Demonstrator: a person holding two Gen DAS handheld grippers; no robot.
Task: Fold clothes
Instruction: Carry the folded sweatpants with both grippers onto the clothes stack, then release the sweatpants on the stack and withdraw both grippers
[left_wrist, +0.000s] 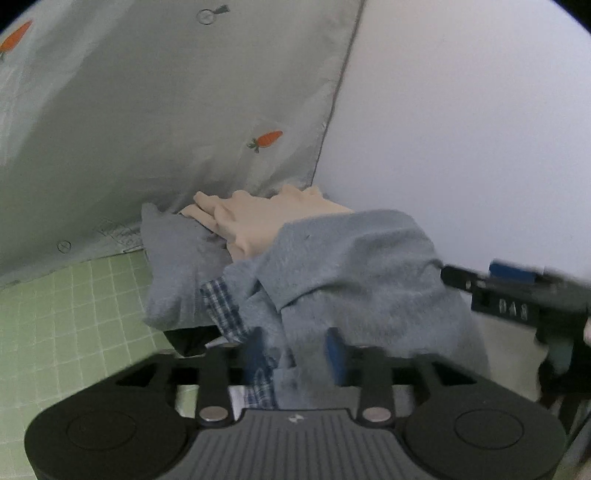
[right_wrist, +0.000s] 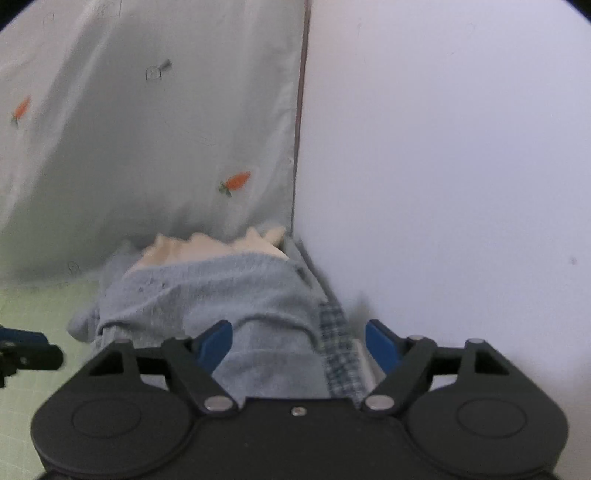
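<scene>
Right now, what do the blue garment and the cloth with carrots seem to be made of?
The blue garment looks like soft, matte knit or fleece: its surface is fuzzy, with a checked woven lining showing. The carrot cloth seems a thin, smooth woven fabric, perhaps cotton, with fine creases.

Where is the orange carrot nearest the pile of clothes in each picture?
Left wrist view: carrot sits centre, slightly above the middle, on the grey cloth.
Right wrist view: carrot sits left of centre.
Shared landmark: the blue sweater lies below it in both.
</scene>
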